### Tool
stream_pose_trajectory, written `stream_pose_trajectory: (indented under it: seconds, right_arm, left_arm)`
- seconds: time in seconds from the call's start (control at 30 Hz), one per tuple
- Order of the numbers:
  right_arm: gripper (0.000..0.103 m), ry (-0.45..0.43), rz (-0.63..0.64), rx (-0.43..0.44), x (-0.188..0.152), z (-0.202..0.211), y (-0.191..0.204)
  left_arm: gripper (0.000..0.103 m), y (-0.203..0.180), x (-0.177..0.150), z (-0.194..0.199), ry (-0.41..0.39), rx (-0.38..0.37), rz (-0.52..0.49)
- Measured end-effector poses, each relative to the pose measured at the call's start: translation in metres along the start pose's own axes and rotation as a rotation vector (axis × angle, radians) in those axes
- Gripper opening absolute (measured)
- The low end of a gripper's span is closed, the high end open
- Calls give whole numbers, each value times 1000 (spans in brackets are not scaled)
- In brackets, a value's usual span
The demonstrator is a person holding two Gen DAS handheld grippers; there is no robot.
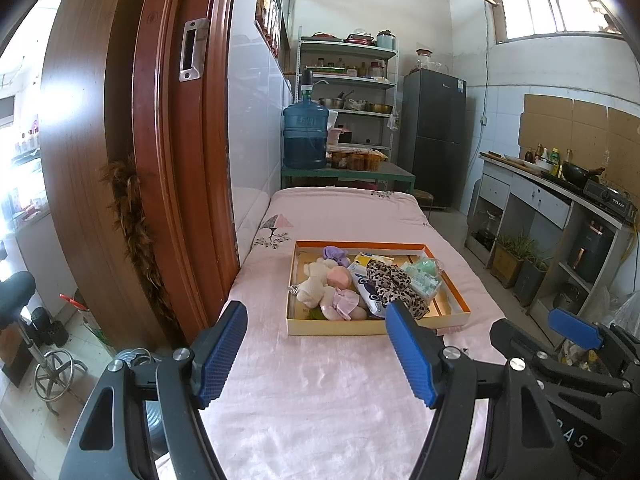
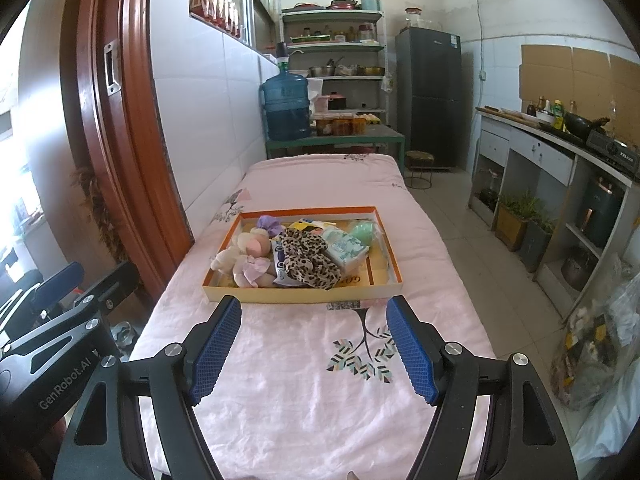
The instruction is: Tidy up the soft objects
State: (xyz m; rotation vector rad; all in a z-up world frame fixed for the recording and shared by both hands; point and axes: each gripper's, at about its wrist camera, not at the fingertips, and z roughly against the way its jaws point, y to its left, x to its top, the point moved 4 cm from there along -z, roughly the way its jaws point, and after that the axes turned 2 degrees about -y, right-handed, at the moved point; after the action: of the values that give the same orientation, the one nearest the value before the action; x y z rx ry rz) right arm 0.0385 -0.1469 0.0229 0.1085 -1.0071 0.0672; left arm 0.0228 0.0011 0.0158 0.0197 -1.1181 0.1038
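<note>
Soft objects (image 1: 352,286) heaped inside orange-rimmed tray (image 1: 376,245) on pink cloth (image 1: 320,392). Left gripper (image 1: 316,354) and right gripper (image 2: 314,346) hovered near tray's front wall, fingers spread wide, grasping nothing, well apart from it.

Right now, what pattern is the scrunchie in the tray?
Leopard print scrunchie, clearest in the right wrist view.

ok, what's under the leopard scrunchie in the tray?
The leopard scrunchie lies over a white-and-blue packet and against a green tissue pack, inside the orange-rimmed tray. Anything directly beneath it is covered.
</note>
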Motion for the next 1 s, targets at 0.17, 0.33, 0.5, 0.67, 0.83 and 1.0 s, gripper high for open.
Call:
stream_pose_trajectory:
  seconds: [0.17,0.33,0.5,0.67,0.83,1.0]
  right_arm:
    - [76,1,-2,0,0,0,-1]
    - [76,1,-2,0,0,0,-1]
    - [76,1,-1,1,-1,0,-1]
    - [76,1,-2,0,0,0,0]
    - [76,1,-3,1,-1,0,0]
    - [76,1,-1,1,-1,0,-1]
  left_arm:
    - [72,0,0,0,4,0,0]
    - [72,1,-1,-1,7,-1,0]
    - [72,1,-3,-2,9,-1,0]
    - [72,1,-3,-2,10,0,-1]
    - [72,1,-4,-3,10,0,-3]
    - [72,1,-5,-2,9,0,-3]
